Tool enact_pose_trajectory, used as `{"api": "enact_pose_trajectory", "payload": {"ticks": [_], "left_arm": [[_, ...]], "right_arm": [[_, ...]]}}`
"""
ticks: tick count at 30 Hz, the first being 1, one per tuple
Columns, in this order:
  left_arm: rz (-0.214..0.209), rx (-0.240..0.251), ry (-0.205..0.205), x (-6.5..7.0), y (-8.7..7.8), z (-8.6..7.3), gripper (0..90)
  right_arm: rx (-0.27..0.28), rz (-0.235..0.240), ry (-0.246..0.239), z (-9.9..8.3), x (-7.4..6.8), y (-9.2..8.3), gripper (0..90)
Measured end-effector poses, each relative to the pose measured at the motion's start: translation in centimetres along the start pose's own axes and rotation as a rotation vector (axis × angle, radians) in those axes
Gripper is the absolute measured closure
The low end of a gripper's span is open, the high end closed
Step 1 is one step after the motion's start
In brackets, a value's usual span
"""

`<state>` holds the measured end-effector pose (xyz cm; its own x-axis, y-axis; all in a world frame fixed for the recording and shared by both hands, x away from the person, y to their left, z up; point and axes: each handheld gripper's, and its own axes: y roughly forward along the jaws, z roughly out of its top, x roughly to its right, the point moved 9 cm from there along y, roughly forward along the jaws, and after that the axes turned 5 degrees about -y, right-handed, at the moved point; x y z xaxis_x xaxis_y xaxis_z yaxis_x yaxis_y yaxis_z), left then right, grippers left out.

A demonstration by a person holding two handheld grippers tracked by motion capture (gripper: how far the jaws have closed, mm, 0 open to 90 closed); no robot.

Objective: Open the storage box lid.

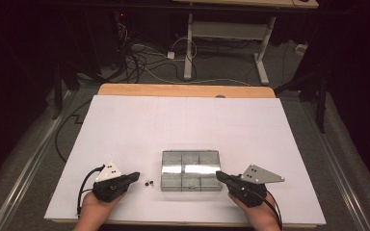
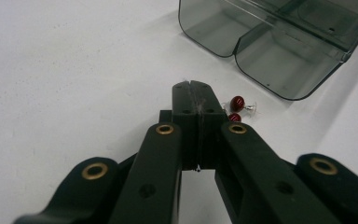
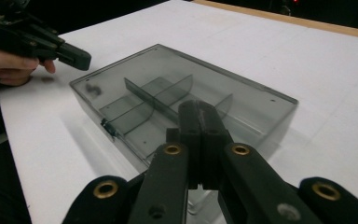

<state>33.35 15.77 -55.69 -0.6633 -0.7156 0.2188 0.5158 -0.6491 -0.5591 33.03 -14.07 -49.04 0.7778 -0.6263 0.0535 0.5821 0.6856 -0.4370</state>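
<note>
A clear grey compartment box lies closed near the front middle of the white table; its dividers show through the lid. Two red-headed pushpins lie on the table between the box's corner and my left gripper, just right of its tips; from above the pins are small dark dots. The left gripper is shut with nothing in it. My right gripper is also shut and empty, its tips raised over the box's near right edge.
The white sheet covers a wooden table whose far edge shows. Behind it on the dark floor stand a desk frame and tangled cables. In the right gripper view the left hand grips its gripper far left.
</note>
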Motion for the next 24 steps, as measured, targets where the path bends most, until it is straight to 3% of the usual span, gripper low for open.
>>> {"api": "enact_pose_trajectory", "payload": {"ticks": [7,14,17,24], "left_arm": [[-0.018,0.032,-0.008,0.0,-0.4,0.3,87.2],[-0.061,0.047,0.016,1.5,-0.4,0.8,87.1],[-0.081,0.048,-0.005,1.8,-0.2,1.0,87.2],[-0.073,0.066,-0.009,2.2,0.2,1.3,87.3]], "right_arm": [[-0.011,0.047,-0.02,0.3,-1.5,1.3,90.0],[-0.017,0.092,-0.046,0.7,-3.2,2.3,90.0],[-0.016,0.114,-0.054,0.9,-4.1,2.7,90.0],[-0.025,0.157,-0.061,0.9,-5.6,3.7,90.0]]}}
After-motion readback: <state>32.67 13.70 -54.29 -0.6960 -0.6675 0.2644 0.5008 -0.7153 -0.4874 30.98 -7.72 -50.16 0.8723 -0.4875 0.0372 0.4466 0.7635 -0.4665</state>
